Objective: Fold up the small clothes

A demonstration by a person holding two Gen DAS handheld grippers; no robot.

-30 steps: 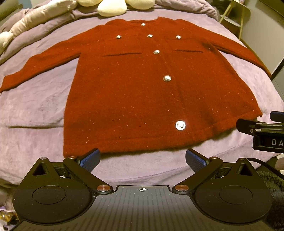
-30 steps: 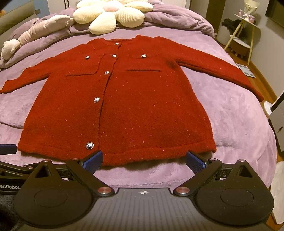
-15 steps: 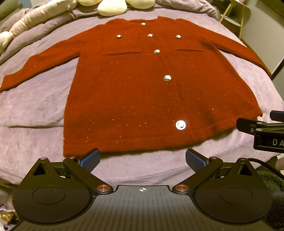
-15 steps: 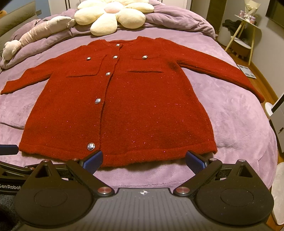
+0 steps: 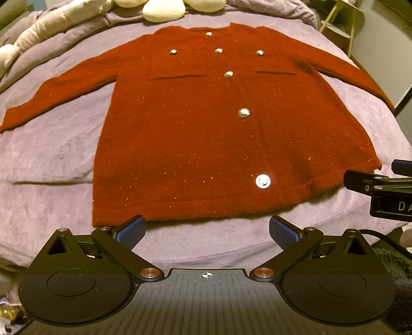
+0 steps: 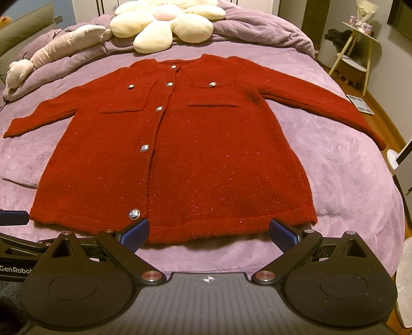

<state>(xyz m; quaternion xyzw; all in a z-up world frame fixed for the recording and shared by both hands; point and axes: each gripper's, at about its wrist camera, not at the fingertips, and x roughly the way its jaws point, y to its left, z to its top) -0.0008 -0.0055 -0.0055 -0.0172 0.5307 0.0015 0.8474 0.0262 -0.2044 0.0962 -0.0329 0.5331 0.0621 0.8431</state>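
Note:
A red knit cardigan (image 5: pixel 219 134) with silver buttons lies flat and face up on a purple bedspread (image 5: pixel 51 159), both sleeves spread out to the sides. It also shows in the right wrist view (image 6: pixel 206 159). My left gripper (image 5: pixel 207 229) is open and empty, just in front of the hem at its left half. My right gripper (image 6: pixel 209 232) is open and empty, just in front of the hem at its right half. Each gripper's side shows at the edge of the other's view.
A flower-shaped cream cushion (image 6: pixel 164 23) and a long plush toy (image 6: pixel 59 49) lie at the head of the bed. A small side table (image 6: pixel 358 46) stands on the floor at the right. The bed edge falls off at the right.
Both grippers have crept slightly toward the cardigan's hem. The cardigan has not moved.

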